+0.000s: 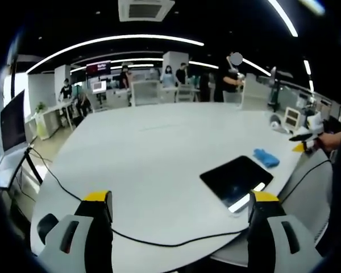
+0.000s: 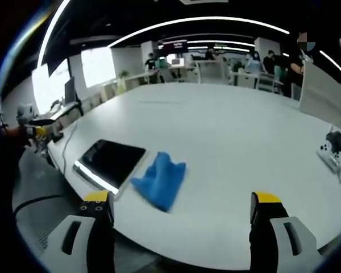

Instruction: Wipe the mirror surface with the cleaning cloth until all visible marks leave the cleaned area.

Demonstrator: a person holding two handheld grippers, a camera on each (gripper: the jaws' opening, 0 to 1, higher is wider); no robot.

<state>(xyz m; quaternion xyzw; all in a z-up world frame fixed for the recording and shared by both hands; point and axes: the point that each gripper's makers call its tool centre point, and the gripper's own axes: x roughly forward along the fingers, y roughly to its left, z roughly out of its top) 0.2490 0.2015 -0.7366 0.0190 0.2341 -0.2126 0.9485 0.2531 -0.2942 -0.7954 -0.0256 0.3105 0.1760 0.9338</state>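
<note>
While both claws hang above the near edge of the white surface [image 1: 159, 148], neither one has hold of anything. In the left gripper view, the left claw [image 1: 179, 207] stands wide open at the bottom of the frame, its yellow-tipped jaws far apart. The mirror [image 1: 237, 179] lies flat at the lower right of this frame, dark, with a bright strip of reflected light on its near edge. The blue cleaning cloth [image 1: 266, 157] lies just beside the mirror's far corner, apart from it. A black cable [image 1: 62, 185] runs over the surface at the lower left. At the right edge of this view a hand holds the other gripper.

In the right gripper view, the right claw [image 2: 181, 207] is also wide open and empty. Here the mirror [image 2: 111, 162] is at the lower left, and the crumpled cleaning cloth [image 2: 160, 179] lies just to the right of it, near the frame's centre. People stand by desks in the far background.
</note>
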